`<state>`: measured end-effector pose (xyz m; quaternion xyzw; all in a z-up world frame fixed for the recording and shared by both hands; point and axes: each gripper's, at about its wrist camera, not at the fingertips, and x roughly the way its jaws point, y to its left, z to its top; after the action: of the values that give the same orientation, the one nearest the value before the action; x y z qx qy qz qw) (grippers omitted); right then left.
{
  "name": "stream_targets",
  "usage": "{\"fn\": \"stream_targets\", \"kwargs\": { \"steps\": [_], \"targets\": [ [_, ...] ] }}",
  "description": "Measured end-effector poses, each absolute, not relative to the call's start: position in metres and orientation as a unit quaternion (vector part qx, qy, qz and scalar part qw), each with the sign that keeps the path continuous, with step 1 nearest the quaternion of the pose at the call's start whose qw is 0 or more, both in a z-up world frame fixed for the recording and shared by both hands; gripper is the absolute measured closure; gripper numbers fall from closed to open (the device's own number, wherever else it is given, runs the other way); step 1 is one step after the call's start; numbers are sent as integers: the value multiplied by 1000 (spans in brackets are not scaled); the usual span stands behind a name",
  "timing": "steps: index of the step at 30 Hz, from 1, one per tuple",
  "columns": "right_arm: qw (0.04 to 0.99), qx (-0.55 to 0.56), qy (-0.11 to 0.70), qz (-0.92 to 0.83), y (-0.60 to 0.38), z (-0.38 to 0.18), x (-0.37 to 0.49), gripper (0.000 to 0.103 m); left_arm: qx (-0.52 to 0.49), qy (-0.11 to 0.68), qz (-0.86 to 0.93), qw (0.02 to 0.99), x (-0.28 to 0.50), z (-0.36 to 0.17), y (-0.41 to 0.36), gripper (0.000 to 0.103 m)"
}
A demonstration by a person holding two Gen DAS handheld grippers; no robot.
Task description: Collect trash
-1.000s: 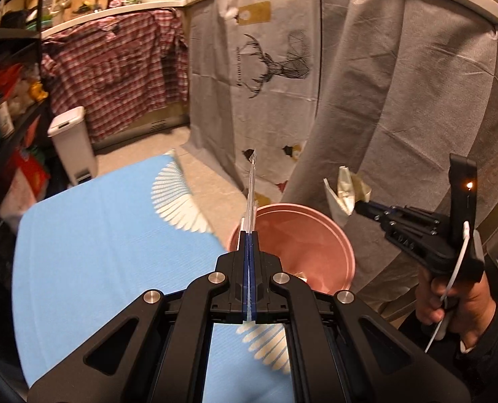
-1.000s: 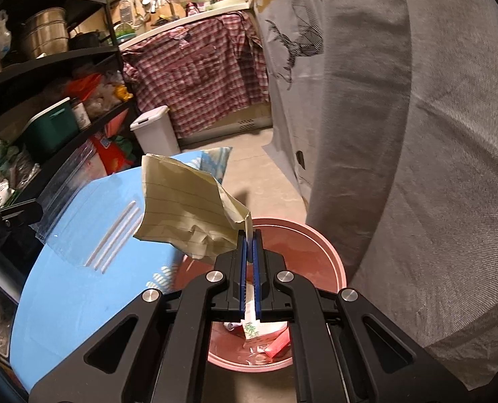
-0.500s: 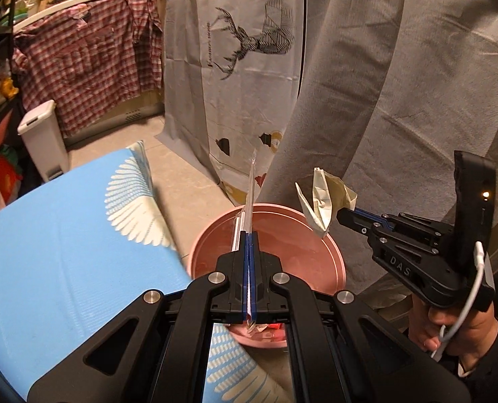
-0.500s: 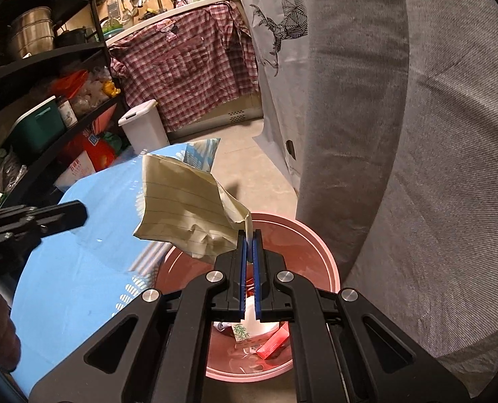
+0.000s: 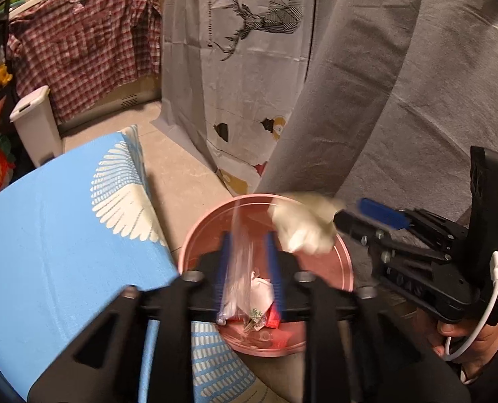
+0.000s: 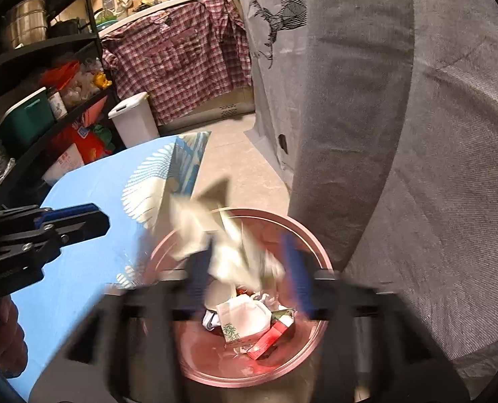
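A pink bin (image 5: 344,270) (image 6: 311,247) stands on the floor beside the blue table, with paper and a red packet inside. My left gripper (image 5: 247,262) is open above it, and a clear plastic sheet (image 5: 237,268) is loose between its fingers, dropping into the bin. My right gripper (image 6: 247,268) is open over the bin too, and the crumpled yellow lined paper (image 6: 222,245) (image 5: 302,228) is falling free between its fingers. The right gripper also shows at the right of the left wrist view (image 5: 353,216). The left gripper also shows at the left of the right wrist view (image 6: 94,218).
A blue table (image 5: 57,235) with a white feather print is left of the bin. Grey cloth with a deer print (image 5: 259,67) hangs close behind. A white pedal bin (image 6: 135,121), a plaid shirt (image 6: 182,57) and black shelves (image 6: 31,77) stand at the back.
Both grippers moved over the pink bin and opened. The plastic sheet and the yellow paper, held before, are now released and falling toward the bin.
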<state>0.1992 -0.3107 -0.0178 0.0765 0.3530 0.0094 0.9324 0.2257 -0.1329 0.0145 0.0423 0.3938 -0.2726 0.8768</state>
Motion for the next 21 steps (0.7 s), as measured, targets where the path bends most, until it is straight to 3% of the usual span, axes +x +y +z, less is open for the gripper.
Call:
{"fn": "stream_targets", "kwargs": {
  "steps": [11,19,21],
  "targets": [
    [945,75,319,6,-308,2,169,45,20,356,-241,903,182,44,-84,70],
    [960,74,270,-5,-301,32,109,38,4,327,-204,923,122,56,-44,46],
    [962,75,264,-8,-299,35,92,38,-1,326,-192,926,109,55,-36,45]
  ]
}}
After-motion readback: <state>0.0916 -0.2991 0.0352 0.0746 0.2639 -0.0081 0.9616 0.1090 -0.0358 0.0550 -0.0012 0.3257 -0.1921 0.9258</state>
